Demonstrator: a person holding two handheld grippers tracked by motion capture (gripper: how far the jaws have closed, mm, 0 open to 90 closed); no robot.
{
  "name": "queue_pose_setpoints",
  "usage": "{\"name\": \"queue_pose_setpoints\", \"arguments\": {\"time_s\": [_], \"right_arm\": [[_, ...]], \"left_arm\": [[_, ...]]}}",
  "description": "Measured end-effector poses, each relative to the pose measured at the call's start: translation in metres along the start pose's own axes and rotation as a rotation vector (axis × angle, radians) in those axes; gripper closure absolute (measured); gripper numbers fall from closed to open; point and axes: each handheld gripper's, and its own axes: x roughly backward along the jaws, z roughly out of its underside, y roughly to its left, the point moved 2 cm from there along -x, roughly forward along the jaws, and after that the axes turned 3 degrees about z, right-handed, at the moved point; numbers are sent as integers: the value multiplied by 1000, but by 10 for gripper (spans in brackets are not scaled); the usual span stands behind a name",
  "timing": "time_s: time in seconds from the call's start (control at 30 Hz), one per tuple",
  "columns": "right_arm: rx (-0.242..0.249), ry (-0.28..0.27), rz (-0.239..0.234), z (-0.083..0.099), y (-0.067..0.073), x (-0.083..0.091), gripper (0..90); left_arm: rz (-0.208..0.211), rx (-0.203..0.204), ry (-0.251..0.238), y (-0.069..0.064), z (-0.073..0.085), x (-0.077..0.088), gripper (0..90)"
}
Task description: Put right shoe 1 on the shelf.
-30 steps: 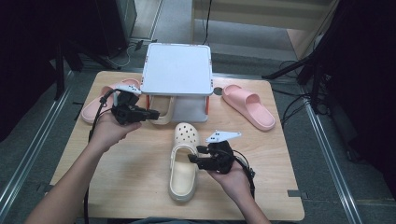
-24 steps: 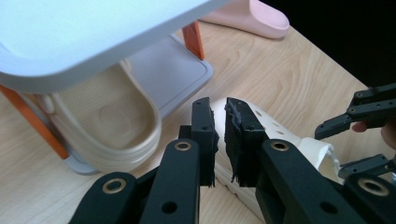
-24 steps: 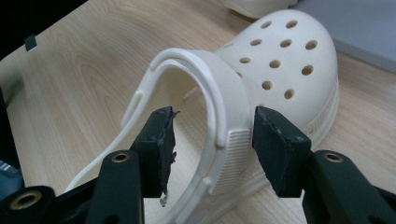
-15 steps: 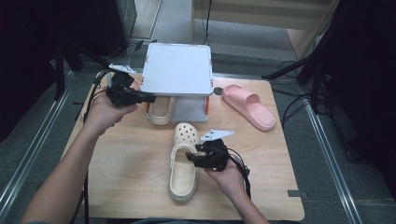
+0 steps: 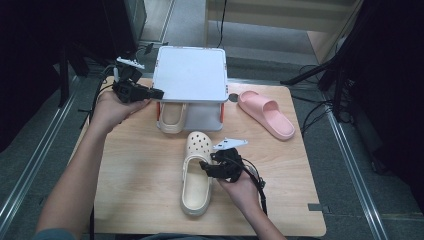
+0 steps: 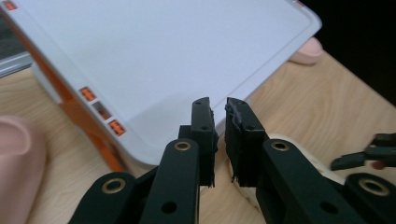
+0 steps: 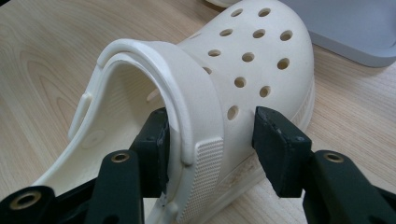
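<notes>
Clog (image 5: 196,176) lies mid-bench at 6 o'clock of the rack (image 5: 190,75), right gripper (image 5: 207,167) straddling its side wall without clamping, left gripper (image 5: 159,93) near-shut, empty; next, squeeze and lift toward the rack.

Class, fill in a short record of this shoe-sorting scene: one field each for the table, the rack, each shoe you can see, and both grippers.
table: wooden top
rack: white, orange-trimmed, at the far edge
cream clog: lies in front of the rack
second cream clog: tucked under the rack's top
pink slide: right of the rack
left gripper: at the rack's left edge, jaws nearly closed, empty
right gripper: jaws straddle the cream clog's side wall, one inside, one outside with a gap
</notes>
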Motion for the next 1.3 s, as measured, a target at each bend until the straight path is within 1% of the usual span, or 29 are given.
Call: {"name": "queue_pose_setpoints", "arguments": {"time_s": [0.17, 0.2, 0.23, 0.3, 0.43, 0.5, 0.53, 0.57, 0.67, 0.7, 0.8, 0.83, 0.9, 0.93, 1.0, 1.03, 1.13, 1.17, 1.2, 1.3], "right_arm": [[-14, -4, 14, 0, 1, 0, 511], [-14, -4, 14, 0, 1, 0, 511], [-18, -4, 16, 0, 1, 0, 516], [-22, -5, 19, 0, 1, 0, 527], [-30, -10, 38, 0, 4, 3, 595], [-29, -12, 43, 0, 4, 3, 610], [-32, -13, 51, 0, 5, 5, 637], [-33, -15, 55, -1, 5, 5, 650], [-24, -21, 82, -2, 7, 7, 703], [-26, -24, 87, -3, 6, 9, 716], [-32, -32, 101, -5, 4, 11, 734], [-43, -33, 96, -8, 1, 12, 750], [-46, -38, 105, -12, -3, 14, 765], [-57, -38, 104, -14, -5, 15, 769], [-81, -46, 87, -18, -11, 17, 773], [-81, -46, 87, -18, -11, 17, 773], [-54, -61, 121, -32, -16, 20, 773], [-54, -61, 121, -32, -16, 20, 773], [-51, -74, 147, -40, -20, 19, 772], [-53, -85, 174, -52, -29, 13, 772]], "left_arm": [[-49, -17, -3, 7, 0, -4, 799], [-49, -17, -3, 7, 0, -4, 798], [-43, -8, -8, 10, -1, -4, 803], [-52, -13, -11, 11, 0, -5, 828], [-69, -27, -11, 9, 0, -5, 835], [-72, -30, -12, 8, 0, -6, 835], [-73, -36, -5, 8, 0, -6, 835], [-76, -36, -10, 7, 0, -6, 834], [-70, -32, -11, 8, 0, -6, 833], [-70, -30, -19, 8, 0, -6, 833], [-65, -27, -24, 8, 1, -7, 832], [-61, -25, -27, 8, 1, -7, 832], [-59, -23, -32, 8, 2, -7, 833], [-59, -20, -32, 8, 2, -7, 832], [-58, -18, -34, 8, 2, -7, 833], [-58, -18, -34, 8, 2, -7, 833], [-57, -15, -41, 8, 3, -7, 833], [-57, -15, -41, 8, 3, -7, 833], [-57, -16, -43, 7, 3, -7, 835], [-57, -17, -44, 7, 3, -7, 835]]}}
